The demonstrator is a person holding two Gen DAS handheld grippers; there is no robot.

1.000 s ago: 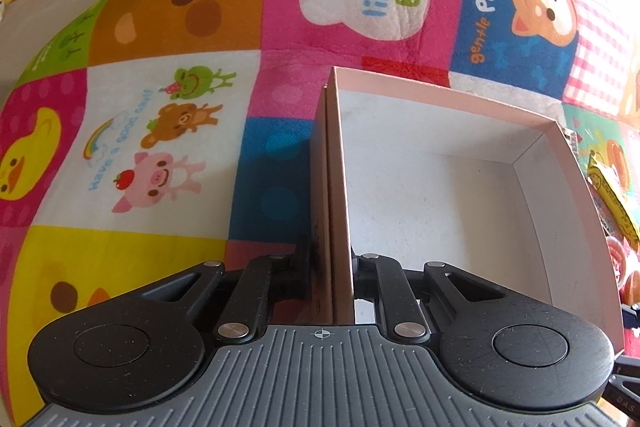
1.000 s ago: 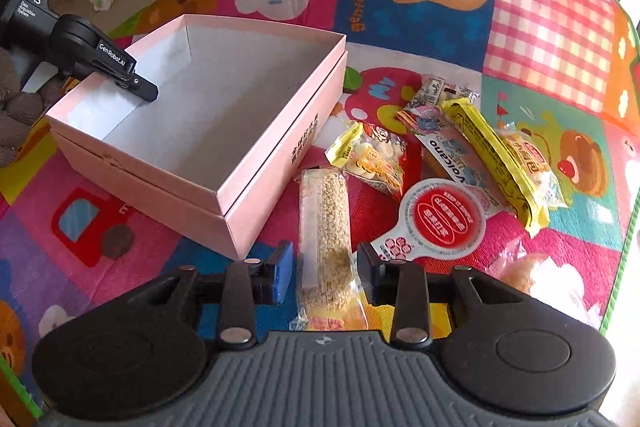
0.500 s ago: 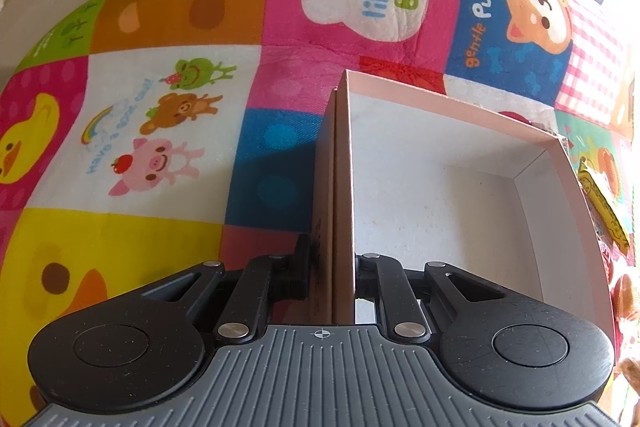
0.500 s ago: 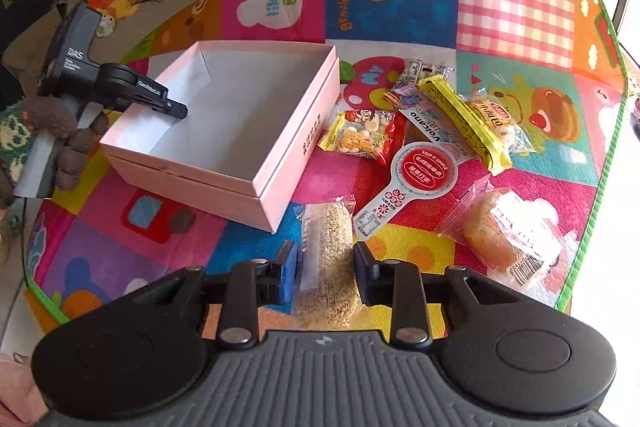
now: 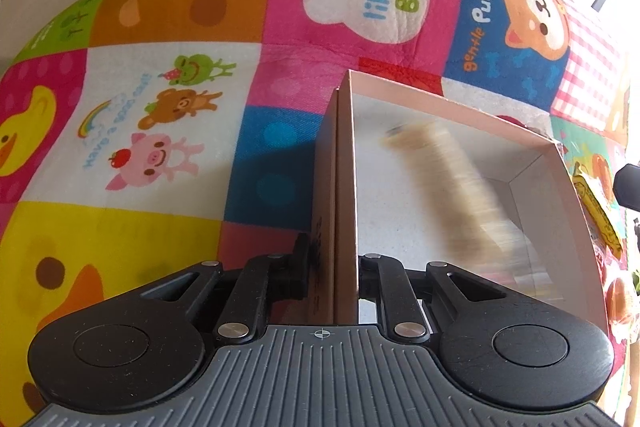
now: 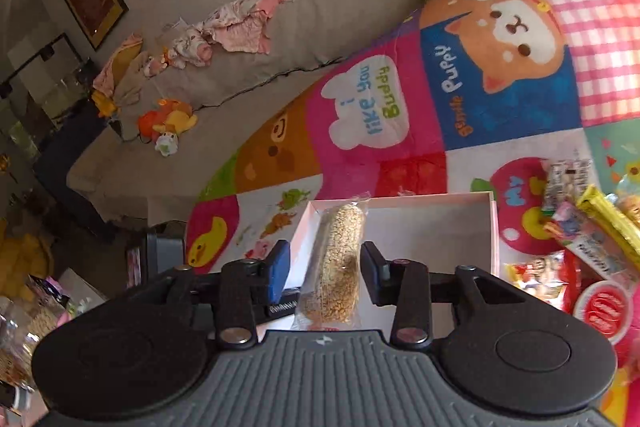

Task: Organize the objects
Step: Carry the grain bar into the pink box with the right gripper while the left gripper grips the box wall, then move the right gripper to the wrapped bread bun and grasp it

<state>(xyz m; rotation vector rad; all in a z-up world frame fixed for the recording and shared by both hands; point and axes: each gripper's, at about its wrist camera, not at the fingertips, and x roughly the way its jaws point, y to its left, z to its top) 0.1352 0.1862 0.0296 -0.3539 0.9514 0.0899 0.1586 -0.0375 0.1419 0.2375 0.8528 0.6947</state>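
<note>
Two grippers are at work over the patchwork play mat [image 5: 168, 131]. The left gripper [image 5: 332, 267] points steeply downward and is clamped on the near side wall of the pink box [image 5: 576, 203], one finger outside the wall and one inside, its jaws drawn nearly together on the cardboard. The box sits on the mat with its white inside facing up.

The right gripper [image 6: 325, 269] is tilted down less steeply and rolled to one side, so the room leans in its view. Its jaws are opening: the blue pad [image 6: 279, 269] and the dark pad opposite stand clear of the sesame snack bar [image 6: 338, 263], which lies between them in its clear wrapper without either pad pressing on it. The bar hangs over the open box. From the left gripper's view the same bar [image 5: 452, 187] is a tan blur inside the box outline, so I cannot tell whether it has touched the bottom.

Right of the box, a heap of snack packets [image 6: 580, 247] lies on the mat, among them a long yellow packet [image 6: 612, 223] and a round red-and-white one [image 6: 604, 311]. Beyond the mat a grey sofa [image 6: 280, 39] carries crumpled clothes and soft toys.
</note>
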